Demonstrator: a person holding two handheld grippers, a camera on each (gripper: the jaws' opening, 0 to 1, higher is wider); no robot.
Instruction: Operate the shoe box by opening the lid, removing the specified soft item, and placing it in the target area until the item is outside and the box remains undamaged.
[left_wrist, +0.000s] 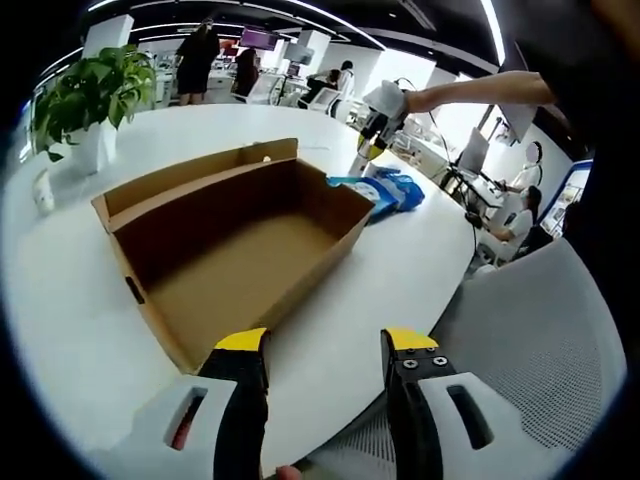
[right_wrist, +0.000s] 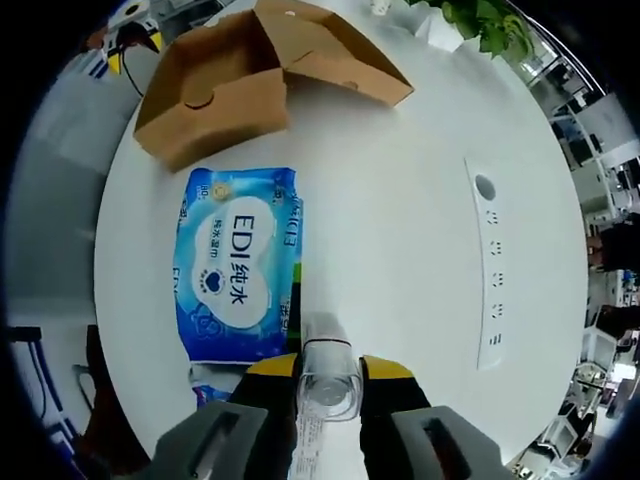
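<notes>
**Tech A:** Right gripper (right_wrist: 328, 367), state at inspection?

**Tech B:** Found clenched on a clear cylinder (right_wrist: 326, 345), jaws against both its sides. Could not identify the cylinder further.

**Tech A:** Left gripper (left_wrist: 325, 345)?

**Tech B:** Found released, jaws spread with nothing between them. Was aimed at the open, empty shoe box (left_wrist: 335, 215) straight ahead.

**Tech A:** Position of the soft item?

**Tech B:** Located the blue wipes pack (right_wrist: 238, 265) outside the box, flat on the white table (right_wrist: 400, 200). Lay just ahead and to the left of the right gripper, near end beside the left jaw. Ran lengthwise along that gripper's forward line, far end toward the box. From the left gripper, lay well ahead and to the right, past the box.

**Tech A:** Nearer gripper?

**Tech B:** Judged the right one nearer by far, yet already occupied.
</notes>
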